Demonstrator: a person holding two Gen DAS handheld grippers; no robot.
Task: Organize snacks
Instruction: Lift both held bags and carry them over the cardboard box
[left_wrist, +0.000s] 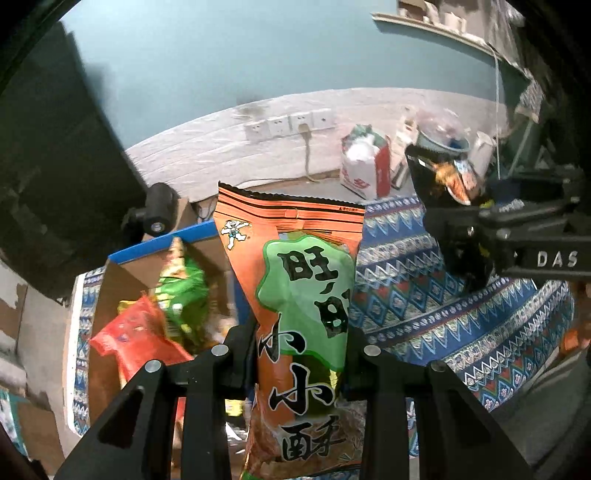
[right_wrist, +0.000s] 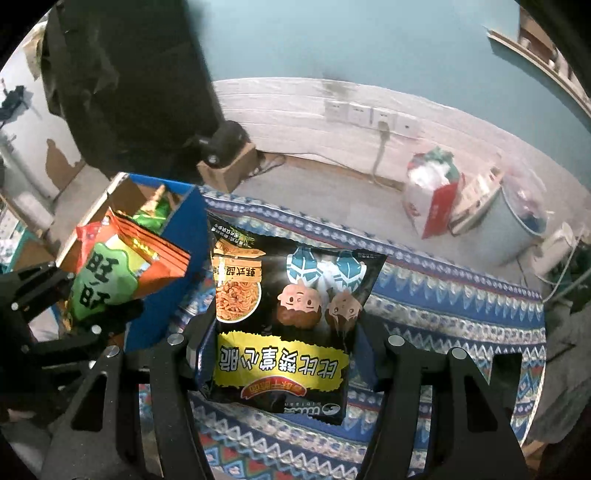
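My left gripper (left_wrist: 301, 354) is shut on an orange and green snack bag (left_wrist: 303, 295), held upright above the table beside a blue-edged cardboard box (left_wrist: 125, 269). The box holds a green bag (left_wrist: 183, 291) and a red bag (left_wrist: 136, 339). My right gripper (right_wrist: 284, 332) is shut on a black snack bag (right_wrist: 284, 317), held above the patterned cloth. In the right wrist view the left gripper (right_wrist: 99, 314) and its orange bag (right_wrist: 122, 273) sit at the left, by the box (right_wrist: 184, 221). In the left wrist view the right gripper (left_wrist: 476, 236) with the black bag (left_wrist: 443, 181) is at the right.
A blue patterned cloth (right_wrist: 461, 302) covers the table. A small black camera (right_wrist: 225, 142) sits on a cardboard block behind the box. On the floor at the back stand a red and white bag (right_wrist: 432, 199) and a grey bin (right_wrist: 517, 221). A dark cabinet (right_wrist: 129, 81) stands at left.
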